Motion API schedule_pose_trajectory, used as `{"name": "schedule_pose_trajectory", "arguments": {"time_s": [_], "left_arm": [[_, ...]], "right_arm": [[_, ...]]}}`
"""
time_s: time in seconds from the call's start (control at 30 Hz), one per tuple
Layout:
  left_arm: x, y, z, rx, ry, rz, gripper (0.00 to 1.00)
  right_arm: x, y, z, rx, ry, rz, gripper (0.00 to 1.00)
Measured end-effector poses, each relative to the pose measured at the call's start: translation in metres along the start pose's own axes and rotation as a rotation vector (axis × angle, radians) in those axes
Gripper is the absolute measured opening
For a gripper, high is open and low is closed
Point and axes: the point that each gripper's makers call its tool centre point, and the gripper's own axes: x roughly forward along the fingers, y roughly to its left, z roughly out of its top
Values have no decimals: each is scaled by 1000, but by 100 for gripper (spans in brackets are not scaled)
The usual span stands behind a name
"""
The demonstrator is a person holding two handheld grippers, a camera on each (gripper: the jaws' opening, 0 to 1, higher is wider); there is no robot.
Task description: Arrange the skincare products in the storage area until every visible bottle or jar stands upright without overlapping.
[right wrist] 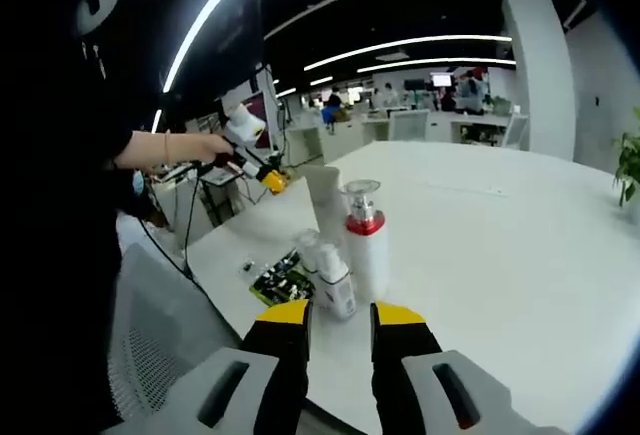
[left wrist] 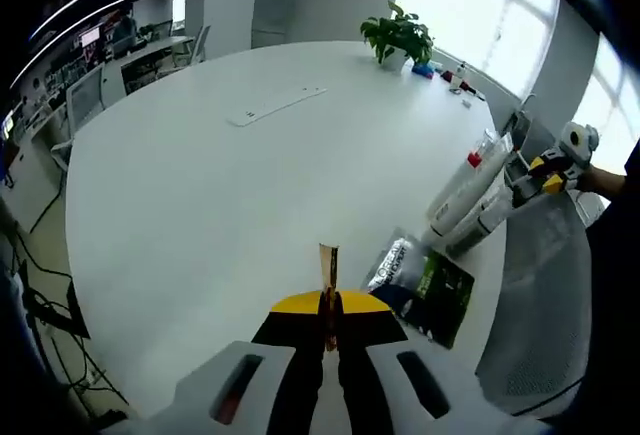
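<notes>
Small bottle [right wrist: 335,283]: nearest the right gripper [right wrist: 338,317], standing upright on the worktop [right wrist: 500,245] just ahead of the finger tips, with a second small clear-capped bottle [right wrist: 307,247] close behind it.
Tall bottle [right wrist: 366,240]: white with a red collar and clear cap, seen upright in the right gripper view, touching or just beside the small bottle; in the left gripper view it [left wrist: 462,187] appears leaning only because that camera is rolled.
White tube [right wrist: 325,195]: standing upright behind the tall bottle, near the worktop edge.
Second long white bottle [left wrist: 482,217]: seen beside the tall bottle in the left gripper view; which item it matches cannot be told.
Green packet [left wrist: 430,290]: lying flat on the worktop at its edge, just beside the bottles; a silvery printed wrapper [left wrist: 392,263] lies against it.
Right gripper fingers [right wrist: 290,327]: spread apart, nothing between them, held just short of the small bottle.
Left gripper [left wrist: 328,317]: fingers pressed together, pinching a thin brown strip [left wrist: 328,285] that stands up from the tips; it is also seen [right wrist: 262,173] from the right gripper view, held in a hand [right wrist: 205,147] over the worktop edge.
Worktop: large, white, round-edged.
Mesh chair [right wrist: 150,335]: grey, drawn up at the near edge.
Potted plant [left wrist: 398,35]: at the far side, well apart from the bottles.
</notes>
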Motion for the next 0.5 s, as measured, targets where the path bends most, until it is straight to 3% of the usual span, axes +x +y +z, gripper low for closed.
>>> {"name": "schedule_pose_trajectory", "arguments": {"time_s": [0.07,0.13,0.37,0.5], "left_arm": [[0,3,-2,10,-16,-15,3],[-4,-6,2,30,-25,-24,3],[-24,-61,21,151,-62,-65,3],[-34,-98,32,208,-75,-66,3]], "right_arm": [[0,3,6,12,-21,10,19],[1,7,14,10,-41,22,20],[7,24,42,-89,-99,59,24],[9,33,55,-99,-132,97,20]]}}
